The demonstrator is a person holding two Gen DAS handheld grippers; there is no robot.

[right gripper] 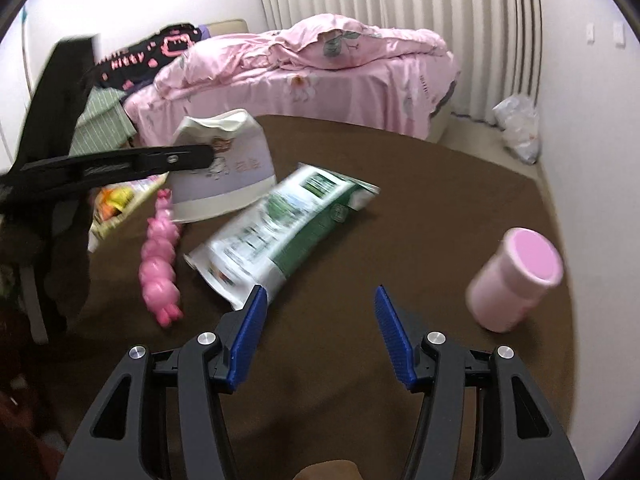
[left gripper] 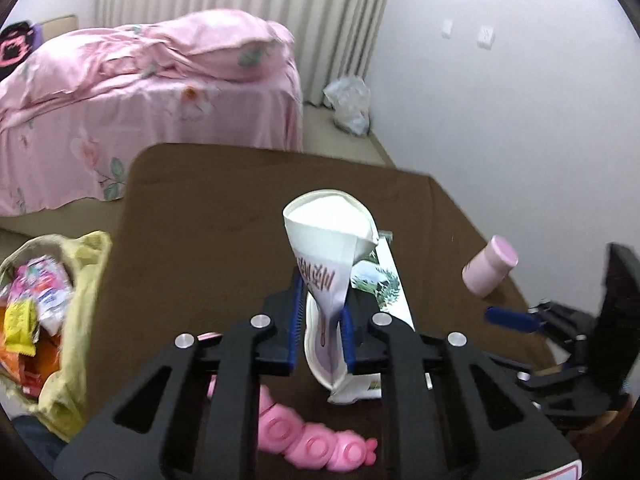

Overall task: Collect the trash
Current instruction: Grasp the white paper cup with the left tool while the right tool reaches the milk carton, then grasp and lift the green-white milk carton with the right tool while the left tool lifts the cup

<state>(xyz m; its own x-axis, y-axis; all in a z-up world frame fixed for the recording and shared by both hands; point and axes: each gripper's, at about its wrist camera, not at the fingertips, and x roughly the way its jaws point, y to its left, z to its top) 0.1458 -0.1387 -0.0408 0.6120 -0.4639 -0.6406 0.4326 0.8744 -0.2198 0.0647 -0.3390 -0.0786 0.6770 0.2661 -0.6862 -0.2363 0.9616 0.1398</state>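
The left gripper (left gripper: 320,312) is clenched on a crushed paper cup (left gripper: 332,248) and holds it lifted above the brown table (left gripper: 200,208). The step in hand seems to be carrying this cup to the trash bag (left gripper: 76,280), which stands open on the left side of this gripper, below the table edge. The next move probably asks a swing to the left and a release over the bag. The right gripper (right gripper: 320,332) is released, with nothing between its fingers. Just ahead of it lies a flattened green carton (right gripper: 280,228), likely the following piece of trash. A pink bottle (right gripper: 516,276) lies on its right and a pink toy (right gripper: 160,264) on its left.
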